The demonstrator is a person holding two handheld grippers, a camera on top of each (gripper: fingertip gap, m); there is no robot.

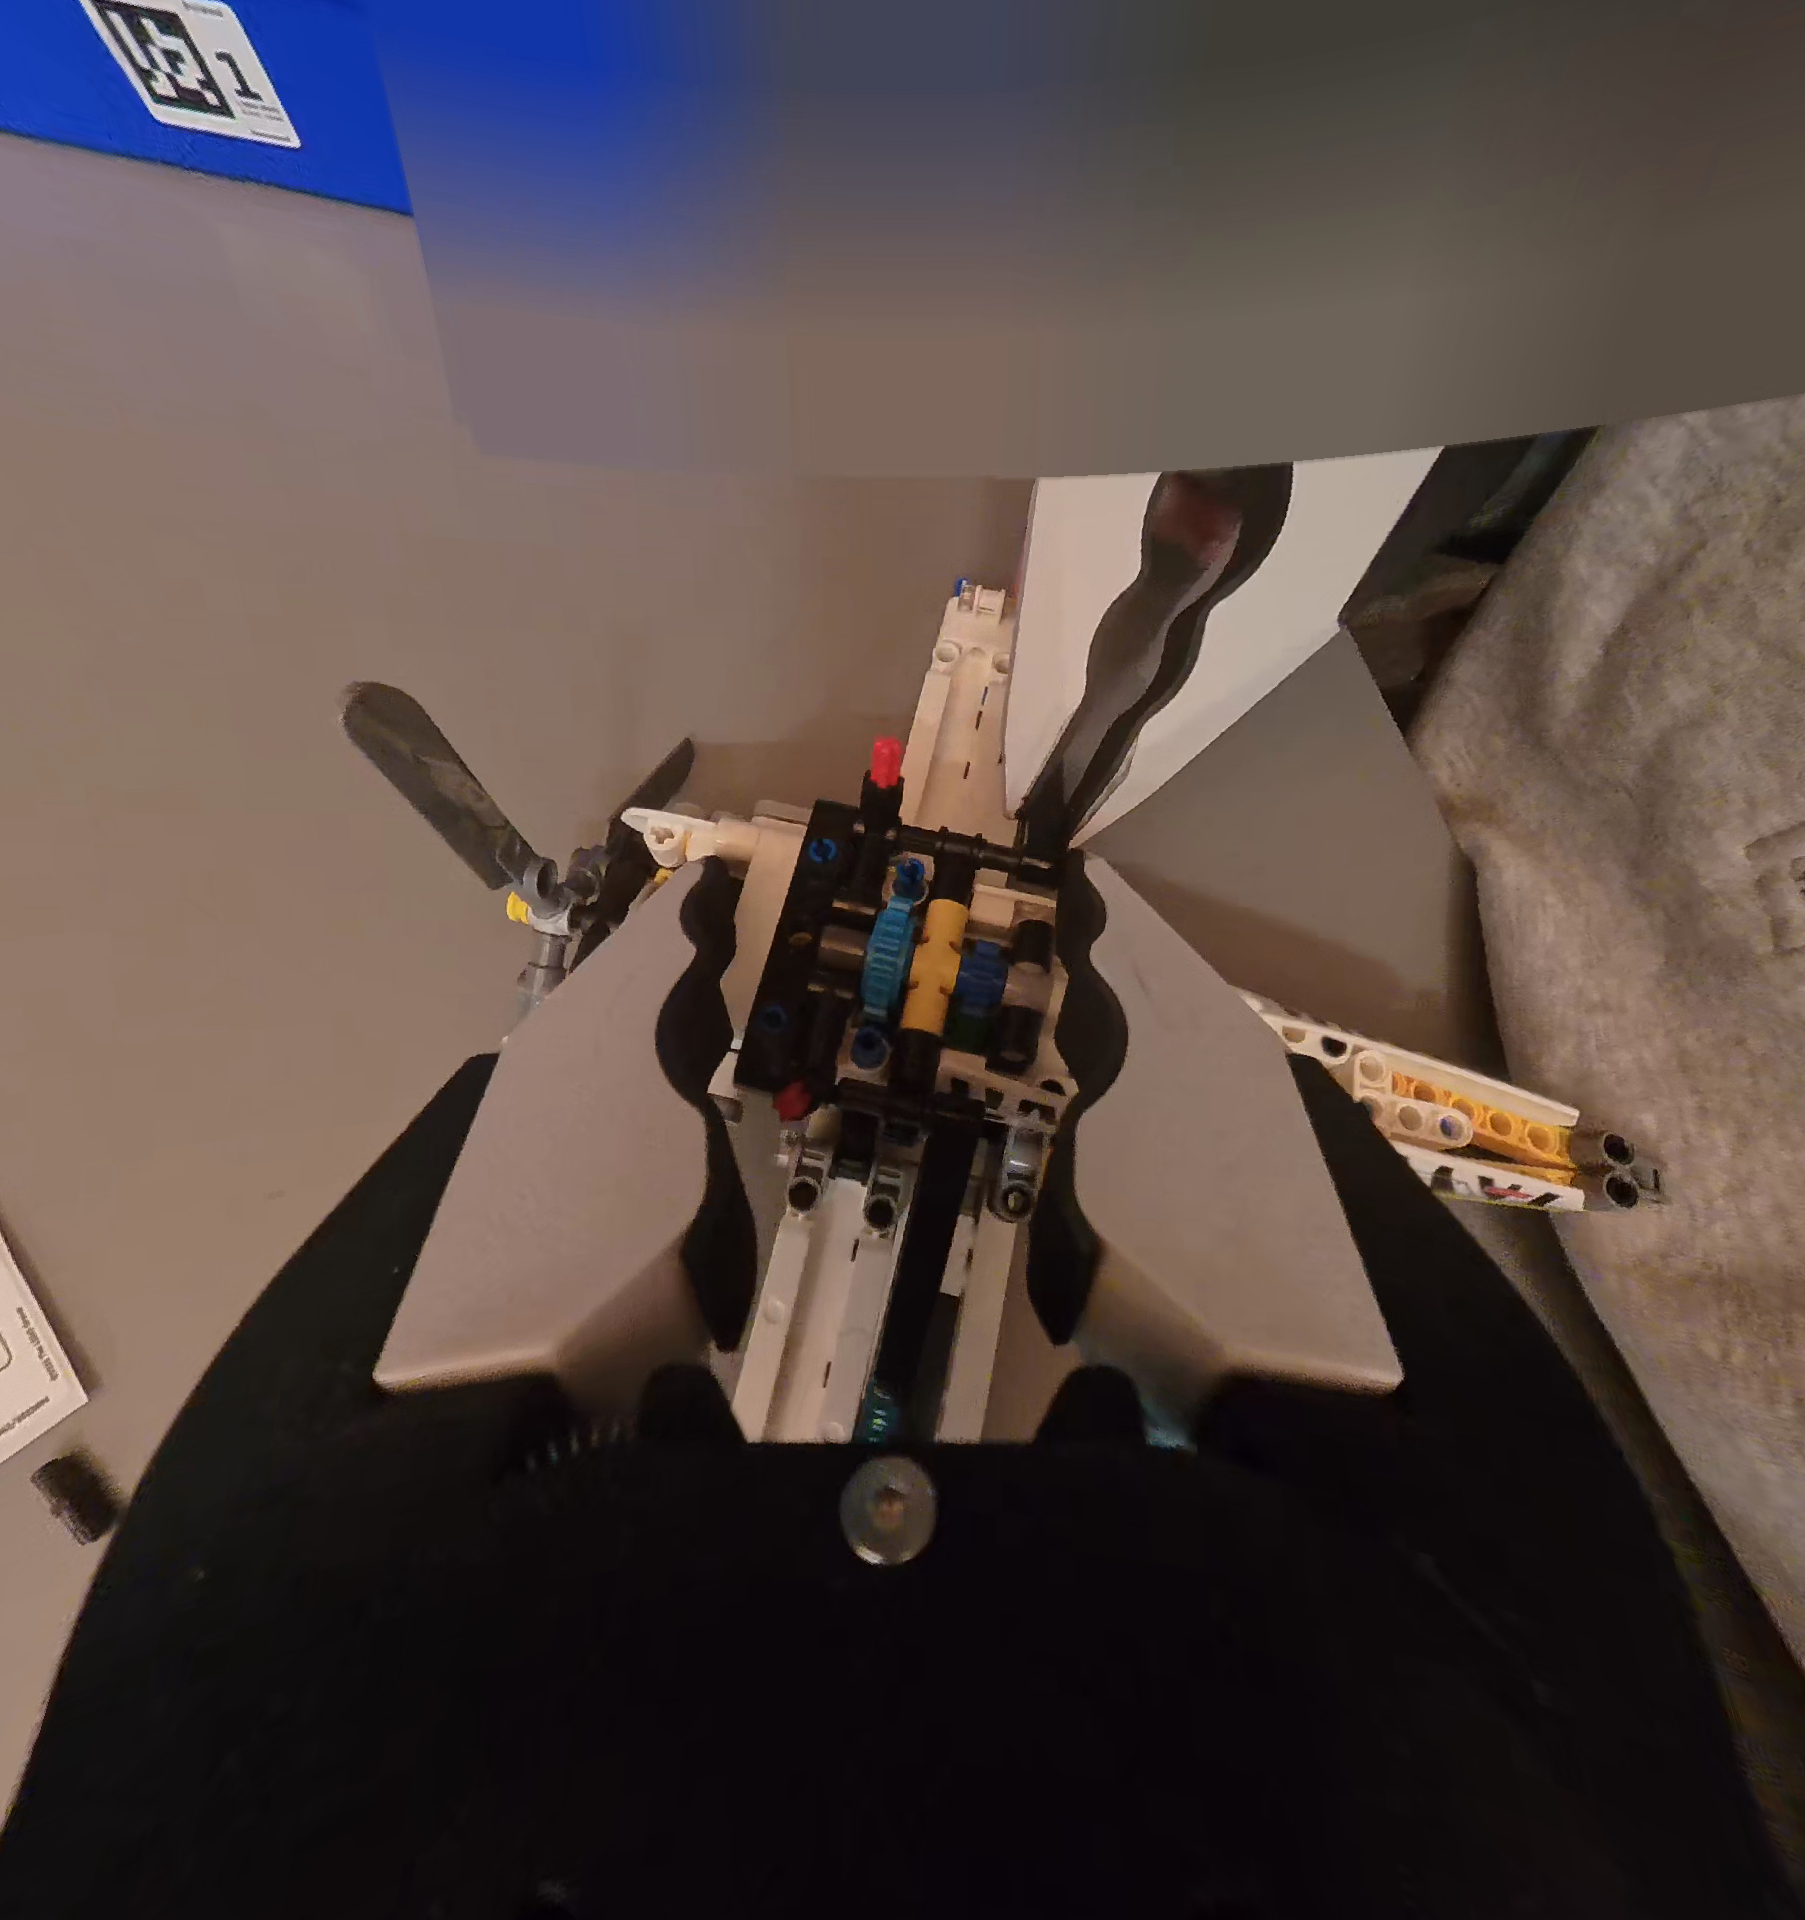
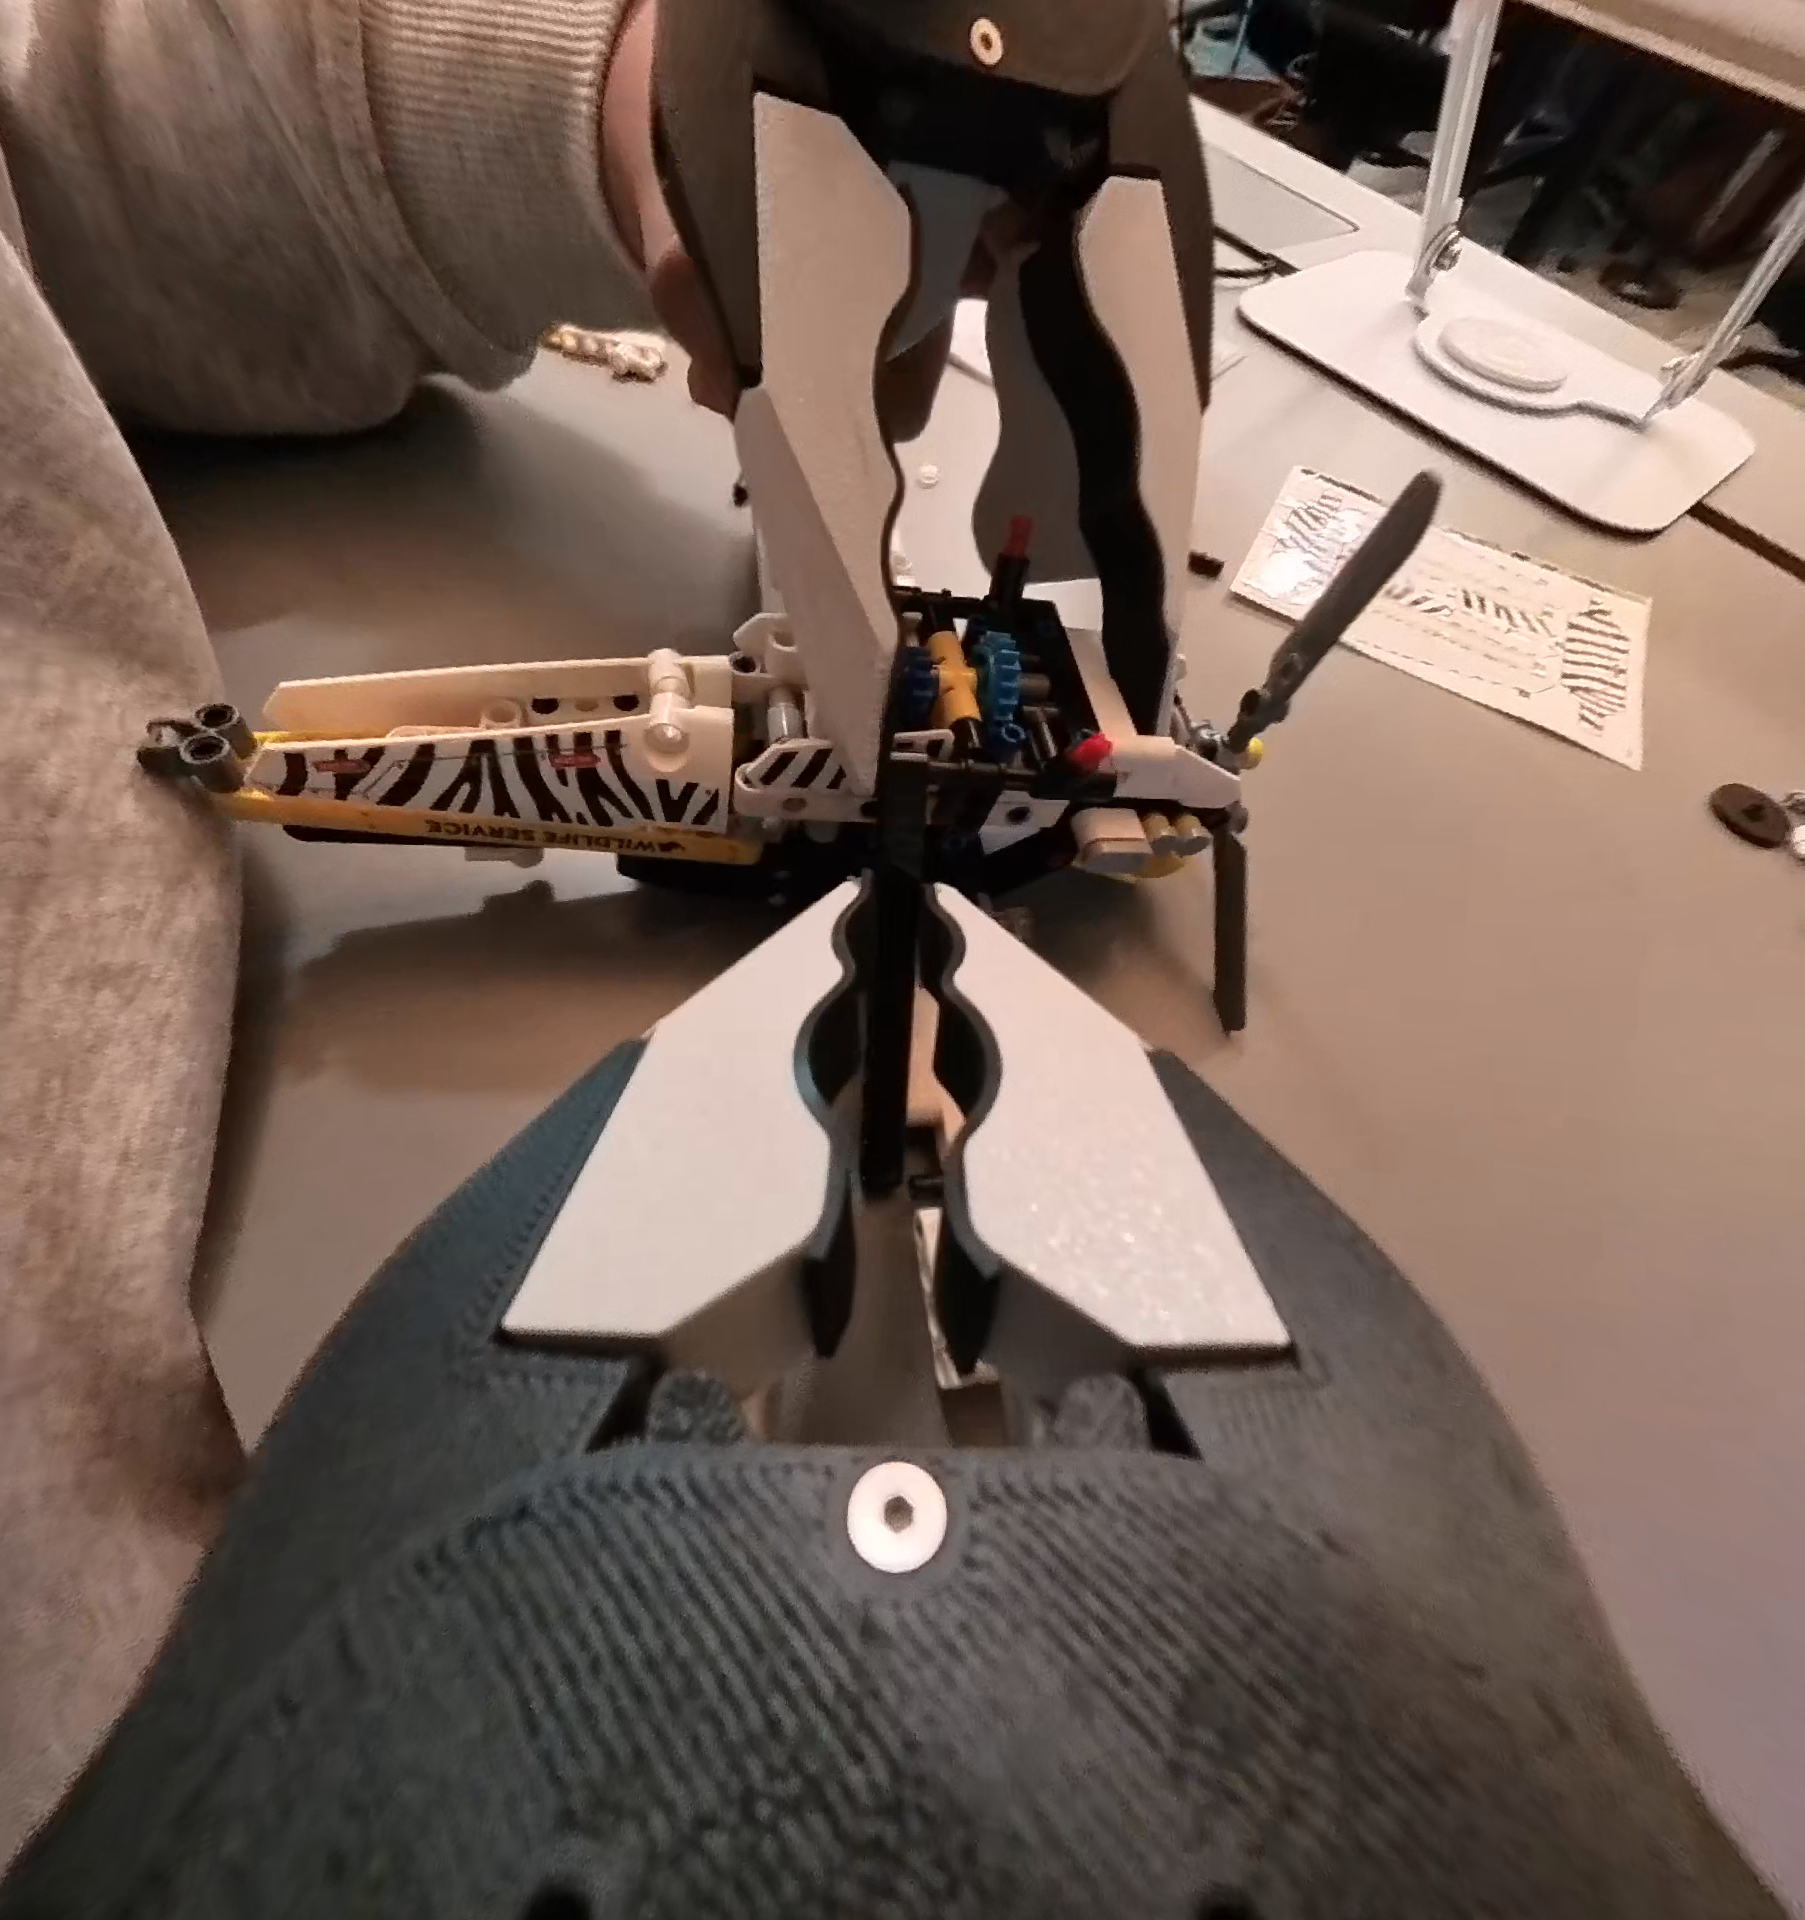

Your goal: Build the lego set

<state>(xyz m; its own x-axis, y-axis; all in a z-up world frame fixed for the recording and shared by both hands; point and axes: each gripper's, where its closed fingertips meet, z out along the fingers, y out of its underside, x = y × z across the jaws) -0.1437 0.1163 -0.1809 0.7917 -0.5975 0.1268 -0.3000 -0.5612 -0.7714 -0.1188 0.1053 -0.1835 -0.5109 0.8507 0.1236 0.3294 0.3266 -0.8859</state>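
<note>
The lego plane point(image 2: 732, 748) stands on the grey table point(image 2: 1449, 1039), white with zebra-striped stickers, a yellow lettered strip below, blue gears point(image 1: 893, 961) and a yellow connector in its open black frame, and a grey propeller point(image 2: 1334, 613) at its right end. The left gripper point(image 1: 893, 935) comes from above, clamped around the frame. The right gripper point(image 2: 890, 956) is pinched on a black beam point(image 2: 893, 997) against the plane's near side. A striped sticker sheet point(image 2: 1480, 634) lies far right, loose parts point(image 2: 1802, 816) near it. A grey sleeve point(image 2: 67, 779) flanks the tail.

My left wrist camera looks steeply down, close over the lego model point(image 1: 919, 966); my right looks level across the desk point(image 2: 1500, 1039) at its side. Both share the model's gear frame.
</note>
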